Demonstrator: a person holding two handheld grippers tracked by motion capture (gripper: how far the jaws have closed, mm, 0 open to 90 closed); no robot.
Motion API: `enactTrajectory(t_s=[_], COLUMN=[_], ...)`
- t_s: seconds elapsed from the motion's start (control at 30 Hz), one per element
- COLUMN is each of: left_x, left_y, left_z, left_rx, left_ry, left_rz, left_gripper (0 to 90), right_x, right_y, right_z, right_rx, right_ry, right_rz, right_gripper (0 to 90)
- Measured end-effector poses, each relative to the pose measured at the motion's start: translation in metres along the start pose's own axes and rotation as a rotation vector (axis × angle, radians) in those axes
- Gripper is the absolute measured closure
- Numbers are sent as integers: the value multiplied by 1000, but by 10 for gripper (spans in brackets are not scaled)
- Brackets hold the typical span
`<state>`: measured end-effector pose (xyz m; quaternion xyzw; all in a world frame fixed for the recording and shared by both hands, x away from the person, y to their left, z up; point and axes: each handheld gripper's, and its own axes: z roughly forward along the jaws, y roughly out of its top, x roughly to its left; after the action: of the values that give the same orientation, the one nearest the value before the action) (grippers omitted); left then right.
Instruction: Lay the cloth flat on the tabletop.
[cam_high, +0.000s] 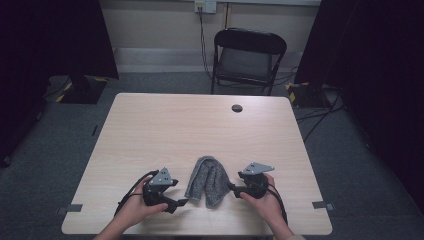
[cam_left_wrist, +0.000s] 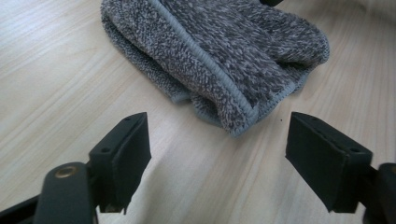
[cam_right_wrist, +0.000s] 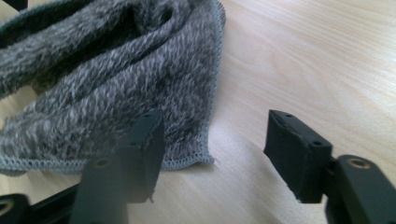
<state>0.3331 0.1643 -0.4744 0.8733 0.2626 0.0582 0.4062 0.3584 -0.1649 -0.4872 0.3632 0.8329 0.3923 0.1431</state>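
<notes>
i hold two tongs, one in each hand. one grey towel (cam_high: 208, 180) lies on the table (cam_high: 165, 125), near my edge of it, and both tongs sit beside the towel, one on each side.

my left tongs (cam_high: 182, 202) are just beside the towel's near left corner. seen from the left gripper view, the towel (cam_left_wrist: 219, 56) lies straight ahead of the open jaws, close but not touching. nothing is between them.

my right tongs (cam_high: 231, 188) are at the towel's right edge, a bit nearer to it than the left ones. in the right gripper view one jaw is over the towel (cam_right_wrist: 102, 93) by its stitched corner and the other is over bare wood. the jaws stand apart and do not pinch the cloth yet.

the towel is folded and bunched. its long way runs from my edge toward the far side of the table, so each tongs meets a long side.

past the towel there is one small round hole (cam_high: 237, 108) in the table and one black chair (cam_high: 247, 55) behind it.

i think the right tongs will grab first.
</notes>
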Motion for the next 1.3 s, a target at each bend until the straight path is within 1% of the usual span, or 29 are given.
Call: enactTrajectory(t_s=[0.13, 0.2, 0.27, 0.33, 0.37, 0.4, 0.47, 0.57, 0.6, 0.67, 0.73, 0.77, 0.83, 0.93, 1.0, 1.03, 1.07, 1.1, 1.13, 1.17, 1.23, 1.27, 1.3], left_x=[1, 2, 3, 3, 3, 3, 3, 4, 4, 5, 5, 5, 4, 4, 5, 6, 7, 7, 7, 7, 9, 9, 9], left_y=[1, 1, 1, 2, 2, 2, 2, 1, 1, 0, -1, -1, -1, -1, -2, -3, -3, -3, -4, -4, -4, -4, -3], left_z=[1, 2, 3, 3, 3, 4, 4, 5, 5, 5, 6, 6, 7, 7, 6, 6, 6, 6, 5, 5, 3, 3, 3], left_rx=[-3, -9, -17, -19, -21, -17, -18, -25, -25, -37, -57, -57, -63, -65, -71, -73, -68, -68, -68, -68, -69, -69, -72], left_ry=[-3, 8, 6, 11, 10, 10, 14, 36, 36, 43, 42, 42, 35, 40, 40, 44, 42, 42, 53, 53, 59, 59, 51], left_rz=[2, -5, -12, -14, -10, -8, -8, 5, 5, 34, 52, 52, 60, 48, 47, 40, 32, 32, 17, 17, 7, 7, 2], left_gripper=[265, 265, 266, 274, 293, 321, 331, 382, 401, 432, 463, 471, 486, 504, 509, 512, 521, 530, 542, 546, 578, 596, 604], right_x=[1, 2, 2, 2, 2, 2, 2, 5, 5, 7, 7, 7, 9, 9, 9, 10, 11, 11, 11, 11, 11, 11, 11], right_y=[-1, -3, -3, -4, -5, -5, -6, -5, -5, -5, -5, -5, -5, -4, -4, -4, -4, -4, -4, -4, -4, -4, -5], right_z=[2, 5, 6, 6, 7, 7, 7, 8, 8, 7, 7, 7, 7, 7, 7, 7, 7, 7, 7, 7, 7, 7, 7], right_rx=[-1, 7, 4, 5, 5, 15, 11, 15, 15, 18, 20, 20, 24, 27, 27, 29, 30, 30, 29, 29, 28, 28, 25], right_ry=[-7, -4, -2, -11, -4, -7, -6, -9, -9, -13, -18, -18, -9, -7, -5, 0, 2, 4, 6, 6, 16, 16, 26], right_rz=[-29, -35, -44, -43, -35, -26, -23, -39, -39, -41, -31, -31, -35, -33, -35, -34, -34, -32, -31, -31, -27, -27, -20], right_gripper=[453, 467, 500, 525, 534, 544, 556, 601, 601, 621, 639, 639, 674, 698, 715, 739, 750, 759, 771, 771, 813, 813, 834])
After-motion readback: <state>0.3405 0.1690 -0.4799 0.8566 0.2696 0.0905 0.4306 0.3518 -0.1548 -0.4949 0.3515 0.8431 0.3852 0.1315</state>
